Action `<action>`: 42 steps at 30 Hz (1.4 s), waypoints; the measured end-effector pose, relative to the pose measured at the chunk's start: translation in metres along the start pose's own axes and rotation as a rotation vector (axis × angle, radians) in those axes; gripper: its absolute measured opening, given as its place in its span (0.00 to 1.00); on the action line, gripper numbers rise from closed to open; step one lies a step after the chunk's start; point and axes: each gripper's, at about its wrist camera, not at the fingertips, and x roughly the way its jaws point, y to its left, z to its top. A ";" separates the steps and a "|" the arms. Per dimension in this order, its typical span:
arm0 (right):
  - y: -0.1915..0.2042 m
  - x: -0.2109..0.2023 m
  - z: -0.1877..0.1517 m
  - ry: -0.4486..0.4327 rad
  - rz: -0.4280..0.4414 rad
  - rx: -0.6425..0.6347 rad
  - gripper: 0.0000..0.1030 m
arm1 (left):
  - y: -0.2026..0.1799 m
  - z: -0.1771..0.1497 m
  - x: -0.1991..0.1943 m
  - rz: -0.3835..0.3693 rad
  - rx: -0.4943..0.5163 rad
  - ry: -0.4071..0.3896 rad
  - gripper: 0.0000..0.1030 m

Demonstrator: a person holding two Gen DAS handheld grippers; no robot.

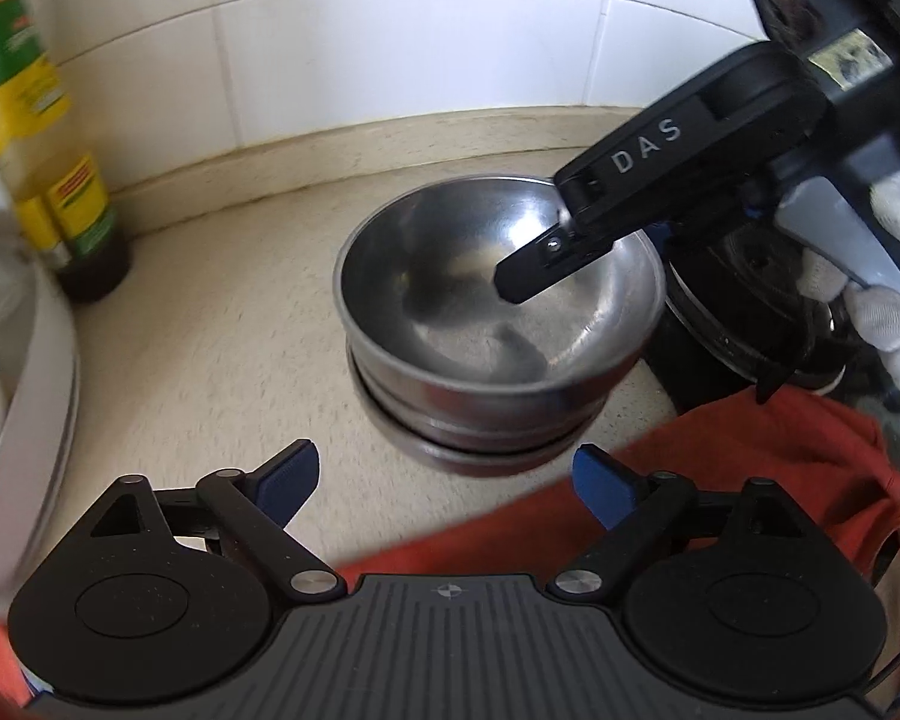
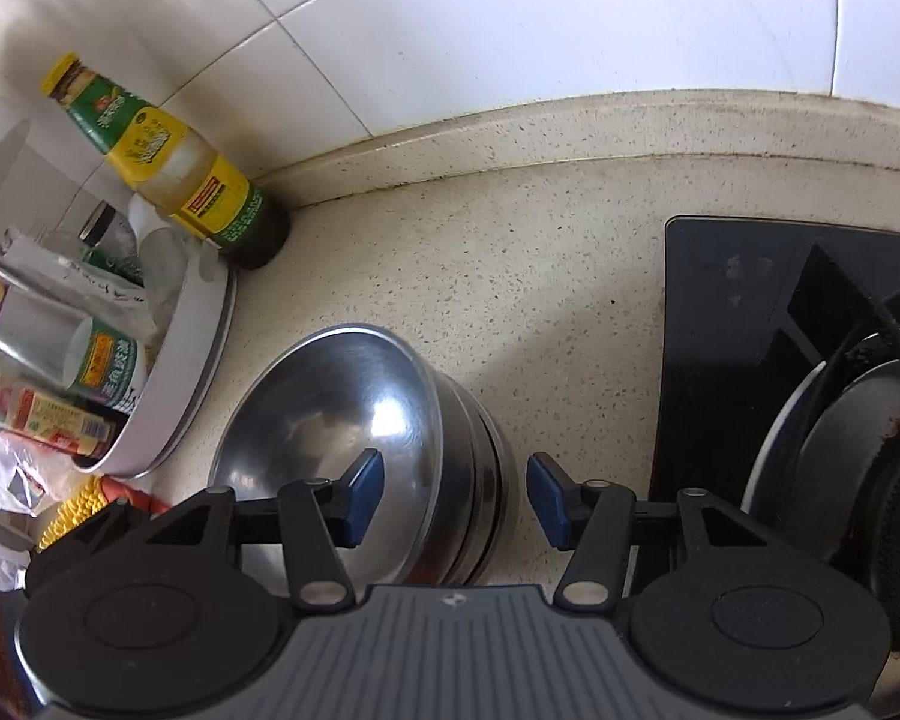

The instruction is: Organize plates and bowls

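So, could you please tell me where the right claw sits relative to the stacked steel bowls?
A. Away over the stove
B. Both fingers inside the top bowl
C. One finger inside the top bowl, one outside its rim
C: the right claw is open astride the top bowl's rim.

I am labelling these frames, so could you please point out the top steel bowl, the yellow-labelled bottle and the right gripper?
top steel bowl (image 1: 450,276): left wrist view, inner wall.
yellow-labelled bottle (image 2: 174,168): right wrist view, label.
right gripper (image 2: 455,498): right wrist view, between fingertips.

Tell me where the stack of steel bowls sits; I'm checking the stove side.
The stack of steel bowls sits on the counter between the white tub and the black stove, under the right gripper.
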 end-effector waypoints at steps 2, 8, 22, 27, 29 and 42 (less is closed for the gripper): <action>-0.001 0.004 0.001 0.004 0.014 0.005 0.51 | 0.003 0.001 0.008 -0.021 0.047 0.001 0.94; -0.004 0.012 0.004 0.010 0.048 0.035 0.53 | 0.011 0.005 0.030 -0.119 0.163 0.023 0.97; -0.019 0.026 0.006 0.015 0.123 0.098 0.55 | 0.010 0.013 0.079 -0.222 0.309 0.030 1.00; -0.022 0.027 0.006 0.019 0.126 0.110 0.56 | 0.009 0.020 0.087 -0.233 0.358 0.030 1.00; -0.023 0.027 0.006 0.023 0.123 0.109 0.56 | 0.010 0.023 0.089 -0.239 0.384 0.032 1.00; -0.033 0.032 0.002 -0.018 0.150 0.190 0.66 | 0.011 0.028 0.099 -0.246 0.382 -0.046 1.00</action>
